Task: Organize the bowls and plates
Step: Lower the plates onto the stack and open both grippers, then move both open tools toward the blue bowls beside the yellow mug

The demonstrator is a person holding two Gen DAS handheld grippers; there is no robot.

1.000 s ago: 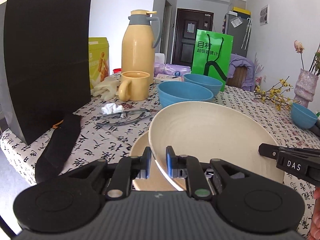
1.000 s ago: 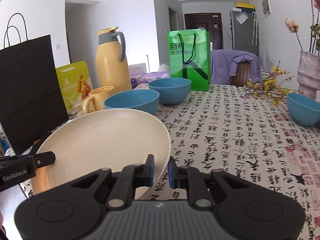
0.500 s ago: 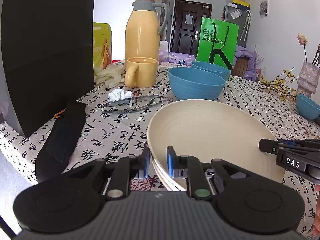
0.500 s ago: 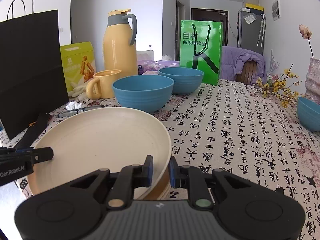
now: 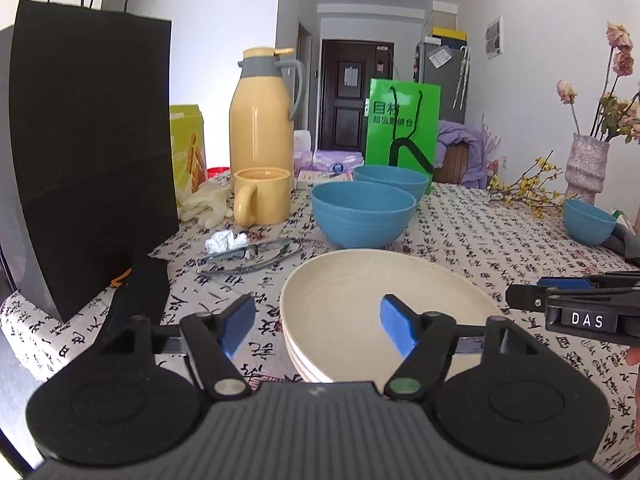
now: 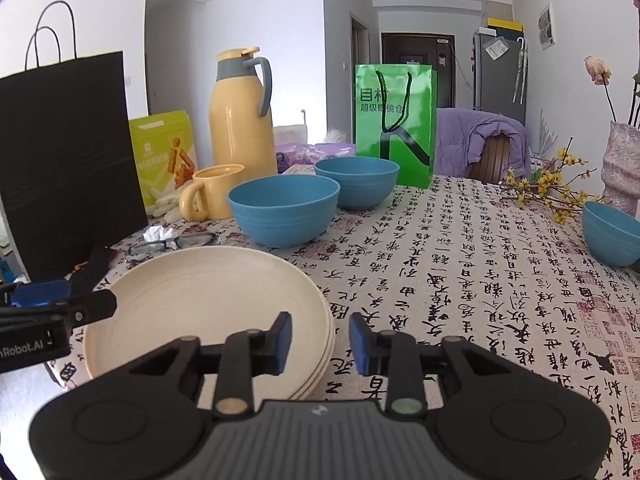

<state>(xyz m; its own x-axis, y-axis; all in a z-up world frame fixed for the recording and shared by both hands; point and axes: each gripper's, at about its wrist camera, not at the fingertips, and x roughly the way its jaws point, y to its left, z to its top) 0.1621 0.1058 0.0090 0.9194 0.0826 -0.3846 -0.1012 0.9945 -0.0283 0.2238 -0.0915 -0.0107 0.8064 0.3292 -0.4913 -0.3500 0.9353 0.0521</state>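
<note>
- Left gripper (image 5: 318, 326): level, low over the near table edge, jaws spread wide, holding nothing. Its blue pads (image 5: 394, 330) straddle the left rim of the plate stack without touching it.
- Right gripper (image 6: 320, 338): level at the stack's right side, jaws parted to a moderate gap, empty. Left pad sits over the plate rim, right pad over the tablecloth (image 6: 480, 280).
- Each gripper's tip shows at the edge of the other's view, on opposite sides of the stack.
- Plate stack (image 6: 208, 304): cream, round, shallow; several rims visible nested at the near edge. Lies flat on the tablecloth at the near-left part of the table. Top plate bare.
- Blue bowls: one (image 6: 284, 214) just behind the stack, a second (image 6: 356, 182) behind that near the green bag (image 6: 394, 120); a third (image 6: 610, 238) well apart at far right, near the vase.
- Yellow mug (image 6: 212, 196) and yellow flask (image 6: 242, 116) stand left of the bowls; glasses (image 5: 248, 254) lie between mug and stack.
</note>
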